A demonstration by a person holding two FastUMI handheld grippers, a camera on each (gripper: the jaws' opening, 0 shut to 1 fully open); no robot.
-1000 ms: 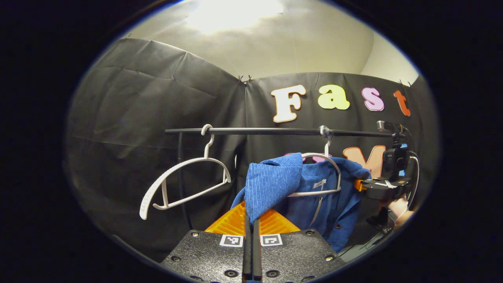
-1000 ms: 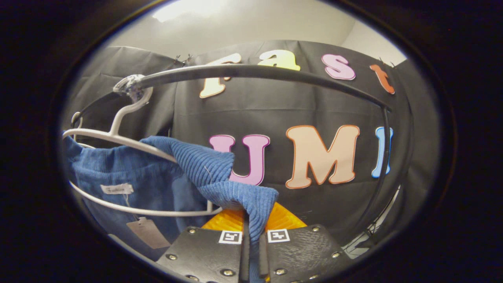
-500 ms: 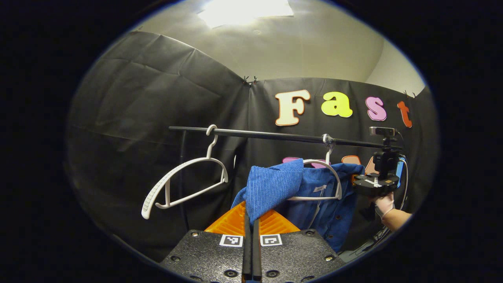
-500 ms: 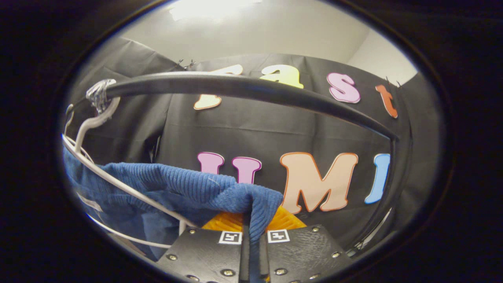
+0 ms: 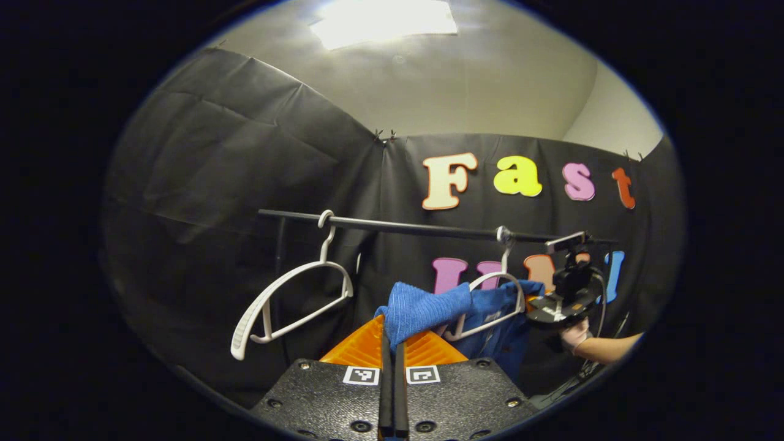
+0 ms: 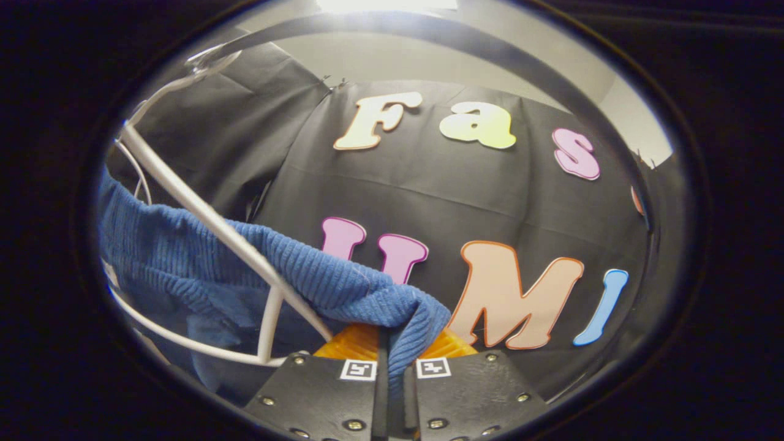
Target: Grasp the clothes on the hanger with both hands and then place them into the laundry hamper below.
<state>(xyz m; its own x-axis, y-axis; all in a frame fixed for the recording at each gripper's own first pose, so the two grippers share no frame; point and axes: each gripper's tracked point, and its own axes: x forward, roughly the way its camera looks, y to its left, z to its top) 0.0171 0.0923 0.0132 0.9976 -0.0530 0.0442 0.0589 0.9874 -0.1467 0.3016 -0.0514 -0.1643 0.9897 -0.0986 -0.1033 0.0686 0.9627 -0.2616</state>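
blue garment [image 5: 429,308] stretched sideways between hand-held grippers

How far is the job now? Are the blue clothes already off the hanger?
Done: both tongs, left and right, are shut on the blue garment. In hand: pulling it off; one end of the white hanger already shows bare, but cloth is draped over it. Left: freeing it and lowering it into the hamper.

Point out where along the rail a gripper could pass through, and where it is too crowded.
Free: the stretch of rail between the empty white hanger and the loaded hanger.

Crowded: around the loaded hanger, where the blue garment is pinched by the left gripper and the right gripper.
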